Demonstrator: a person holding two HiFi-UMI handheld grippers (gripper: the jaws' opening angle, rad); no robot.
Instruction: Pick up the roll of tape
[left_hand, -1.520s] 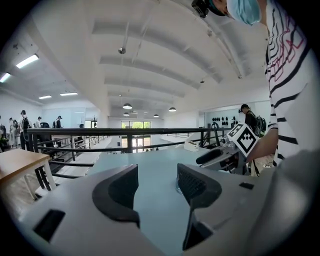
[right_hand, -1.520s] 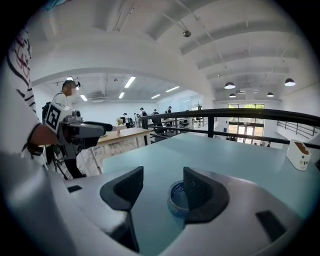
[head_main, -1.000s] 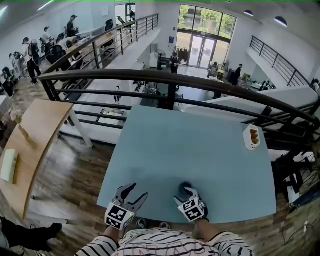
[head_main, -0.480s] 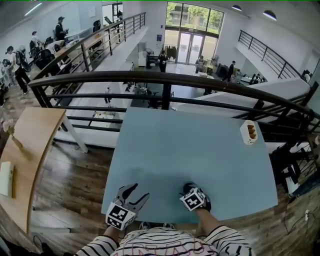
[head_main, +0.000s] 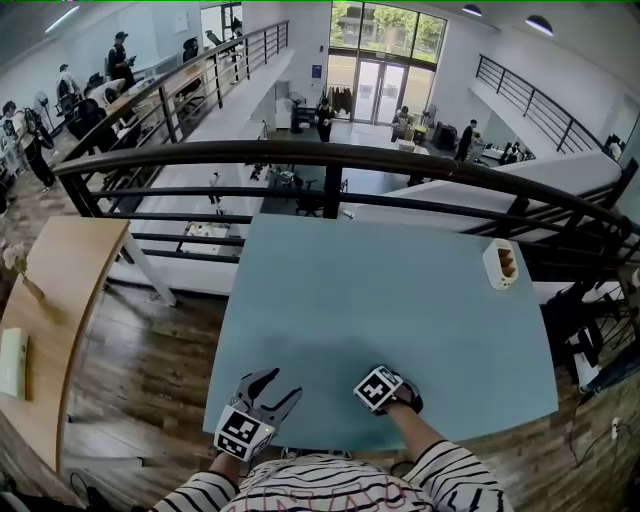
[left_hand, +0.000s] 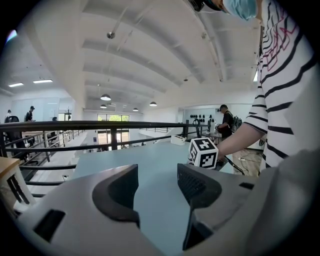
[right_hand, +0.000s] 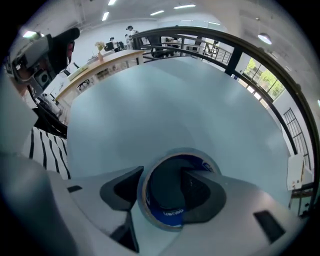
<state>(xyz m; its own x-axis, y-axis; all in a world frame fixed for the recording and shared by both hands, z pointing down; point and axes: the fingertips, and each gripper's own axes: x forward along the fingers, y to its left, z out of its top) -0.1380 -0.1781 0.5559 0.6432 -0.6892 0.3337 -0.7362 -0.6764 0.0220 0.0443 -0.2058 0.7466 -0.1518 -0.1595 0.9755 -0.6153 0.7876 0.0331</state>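
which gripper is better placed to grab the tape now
Right. The right gripper straddles the wall of the tape, one jaw inside the hole and one outside, so it likely only needs to close. The left gripper is open over bare table, beside it.

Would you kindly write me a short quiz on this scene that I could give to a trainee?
1. True or false: the left hand-held gripper holds the roll of tape.
2. Where on the blue table does the roll lie? A) at the near edge, by the person; B) at the far edge; C) in the middle.
3. Fill in: the jaws of the right hand-held gripper stand ___, one outside the roll and one over its hole.

Key: 1 false; 2 A; 3 apart.
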